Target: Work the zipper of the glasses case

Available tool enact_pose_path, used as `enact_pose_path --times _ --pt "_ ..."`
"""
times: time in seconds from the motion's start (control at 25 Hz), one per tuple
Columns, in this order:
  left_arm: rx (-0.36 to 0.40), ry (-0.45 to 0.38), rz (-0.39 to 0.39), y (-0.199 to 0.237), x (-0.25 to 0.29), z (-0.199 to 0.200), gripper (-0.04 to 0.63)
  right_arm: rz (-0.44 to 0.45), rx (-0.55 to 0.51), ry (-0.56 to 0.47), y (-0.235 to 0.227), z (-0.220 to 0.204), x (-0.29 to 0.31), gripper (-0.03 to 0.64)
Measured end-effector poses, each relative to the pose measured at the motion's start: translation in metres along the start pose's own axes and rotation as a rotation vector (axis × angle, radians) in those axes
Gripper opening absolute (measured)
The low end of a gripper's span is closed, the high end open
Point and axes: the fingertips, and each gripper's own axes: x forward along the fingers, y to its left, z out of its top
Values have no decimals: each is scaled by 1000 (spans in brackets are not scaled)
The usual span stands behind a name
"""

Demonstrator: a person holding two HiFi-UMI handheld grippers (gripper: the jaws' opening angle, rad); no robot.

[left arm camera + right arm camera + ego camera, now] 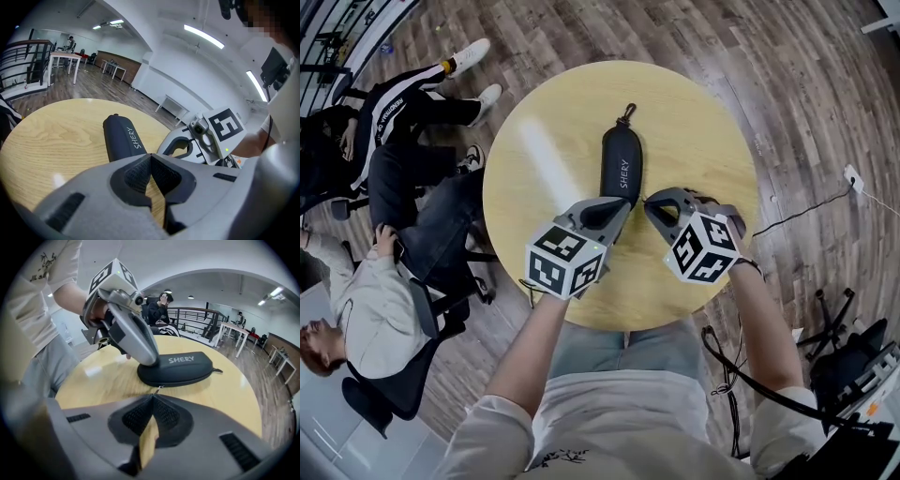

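A black glasses case (621,165) printed SHERY lies in the middle of the round wooden table (544,150), with a clip (626,114) at its far end. My left gripper (617,212) is shut, its tips down on the case's near end; in the left gripper view the case (121,137) lies just beyond the closed tips (150,156). My right gripper (648,201) is at the case's near right edge. In the right gripper view the small metal zipper pull (158,388) runs from the case (180,368) into that gripper's closed tips (153,397).
The left gripper's body (133,333) leans over the case. Two people sit in chairs (389,141) at the table's left, close to its rim. A cable (806,212) runs across the wood floor on the right.
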Motion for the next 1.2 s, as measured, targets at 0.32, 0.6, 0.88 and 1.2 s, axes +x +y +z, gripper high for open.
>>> enact_pose_path --times 0.32,0.6,0.88,1.2 --pt "5 -6 0 0 0 -2 3 -72 108 -46 7 -4 7 2" --pt "14 -6 -4 1 0 -2 3 -141 116 -59 2 6 18 3" --pt "18 -41 12 0 0 -3 3 -82 96 0 8 4 21 0" --pt "-46 -102 -14 -2 -8 11 3 -70 17 23 18 10 19 0"
